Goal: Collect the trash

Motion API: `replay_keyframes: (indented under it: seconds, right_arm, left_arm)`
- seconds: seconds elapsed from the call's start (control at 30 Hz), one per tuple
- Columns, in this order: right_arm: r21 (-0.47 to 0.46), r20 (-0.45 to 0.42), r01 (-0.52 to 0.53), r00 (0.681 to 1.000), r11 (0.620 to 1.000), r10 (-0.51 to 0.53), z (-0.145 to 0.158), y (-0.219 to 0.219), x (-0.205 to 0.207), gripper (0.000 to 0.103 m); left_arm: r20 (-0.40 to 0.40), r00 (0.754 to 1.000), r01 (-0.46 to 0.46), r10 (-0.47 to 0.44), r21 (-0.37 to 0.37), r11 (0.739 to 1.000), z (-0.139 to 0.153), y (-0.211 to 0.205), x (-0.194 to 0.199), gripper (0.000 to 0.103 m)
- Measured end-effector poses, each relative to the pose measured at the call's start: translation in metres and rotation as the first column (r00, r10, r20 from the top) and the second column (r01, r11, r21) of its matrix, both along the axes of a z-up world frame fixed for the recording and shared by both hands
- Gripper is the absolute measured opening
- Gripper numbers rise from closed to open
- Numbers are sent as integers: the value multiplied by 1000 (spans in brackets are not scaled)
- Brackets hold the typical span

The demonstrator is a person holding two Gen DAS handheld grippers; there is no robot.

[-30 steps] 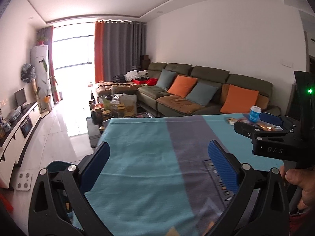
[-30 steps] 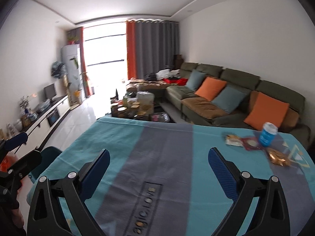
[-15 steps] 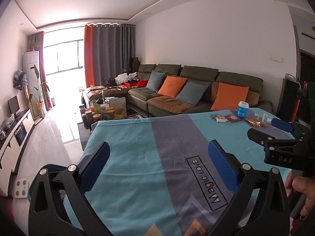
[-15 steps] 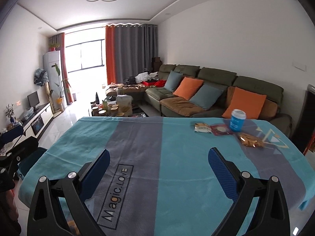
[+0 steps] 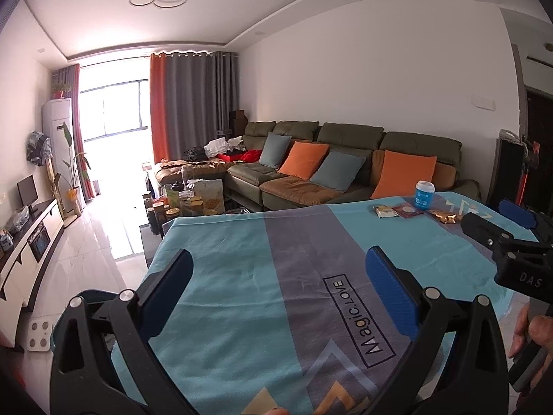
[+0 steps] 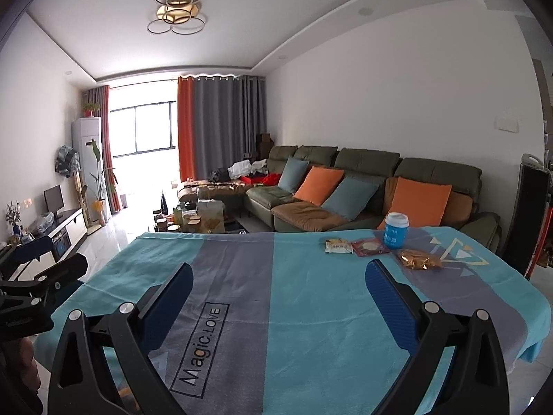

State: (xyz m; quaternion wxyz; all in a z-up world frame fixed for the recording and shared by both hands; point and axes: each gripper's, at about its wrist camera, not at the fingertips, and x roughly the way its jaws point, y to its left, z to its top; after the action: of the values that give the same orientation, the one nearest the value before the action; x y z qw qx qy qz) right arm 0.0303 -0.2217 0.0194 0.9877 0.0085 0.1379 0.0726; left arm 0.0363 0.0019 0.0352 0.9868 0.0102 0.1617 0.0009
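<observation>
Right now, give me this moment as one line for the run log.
left hand-held gripper: open, empty | right hand-held gripper: open, empty | trash: cup, three wrappers on far tablecloth, untouched

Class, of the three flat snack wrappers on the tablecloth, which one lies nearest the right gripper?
The crinkled gold wrapper, nearest the right gripper; the red wrapper and the pale wrapper lie farther back.

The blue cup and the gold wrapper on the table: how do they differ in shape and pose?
The blue cup stands upright, while the gold wrapper lies flat. The cup is a smooth cylinder with a white lid; the wrapper is crumpled and shiny. The cup sits farther from the camera, the wrapper nearer. Both rest on the tablecloth, untouched.
</observation>
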Motion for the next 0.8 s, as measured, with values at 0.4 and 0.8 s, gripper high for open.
replay_keyframes:
  seconds: [0.4,0.8]
  right_arm:
    - [-30,30,-2,1000,1000,3,-9,13,-12,96]
    - [-46,93,17,996,999,-13,-9,23,-29,96]
  left_arm:
    - [61,998,10,-9,-5,1000,-5,0,-14,98]
    - [73,997,7,-5,-23,1000,-12,4,-17,98]
